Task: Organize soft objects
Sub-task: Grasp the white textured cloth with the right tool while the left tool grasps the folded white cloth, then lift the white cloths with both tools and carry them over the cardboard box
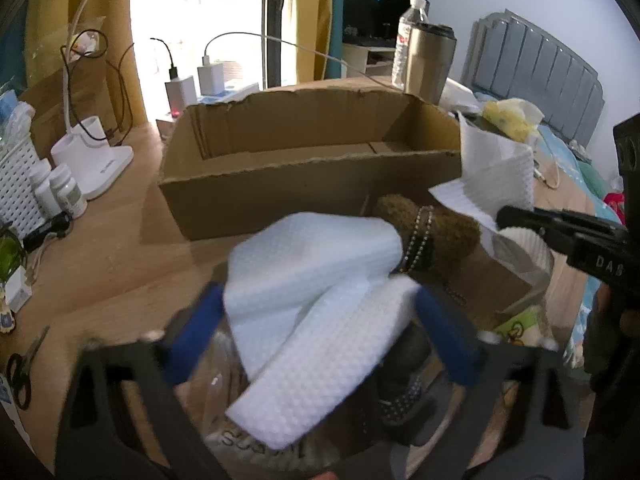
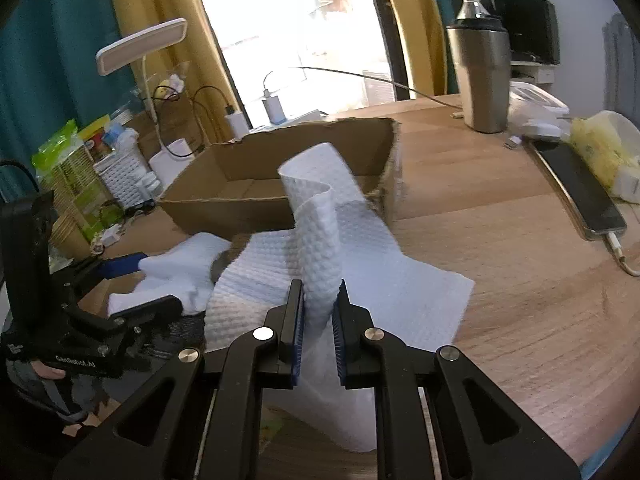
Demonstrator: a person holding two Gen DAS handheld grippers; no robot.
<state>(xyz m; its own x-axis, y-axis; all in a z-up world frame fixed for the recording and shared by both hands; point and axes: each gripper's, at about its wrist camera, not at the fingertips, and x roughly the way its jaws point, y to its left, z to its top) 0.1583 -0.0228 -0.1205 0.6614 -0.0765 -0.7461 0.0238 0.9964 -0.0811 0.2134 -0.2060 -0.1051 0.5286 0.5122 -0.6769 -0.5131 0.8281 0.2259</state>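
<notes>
1. The right gripper (image 2: 319, 312) was closed on a fold of a white textured cloth (image 2: 316, 240), which stood up between its jaws; the rest of the sheet lay on the wooden table (image 2: 500, 240).
2. The left gripper (image 1: 320, 336) stood wide, with a second white cloth (image 1: 312, 280) between its blue pads (image 1: 200, 332). The view was blurred, so I could not tell if they pressed on it.
3. A brown plush toy (image 1: 452, 228) lay beside this cloth, in front of the empty cardboard box (image 1: 312, 152).
4. The step seemed to be picking up the cloths.
5. Next, probably, the right cloth needed lifting over the box's near wall, then release inside.
</notes>
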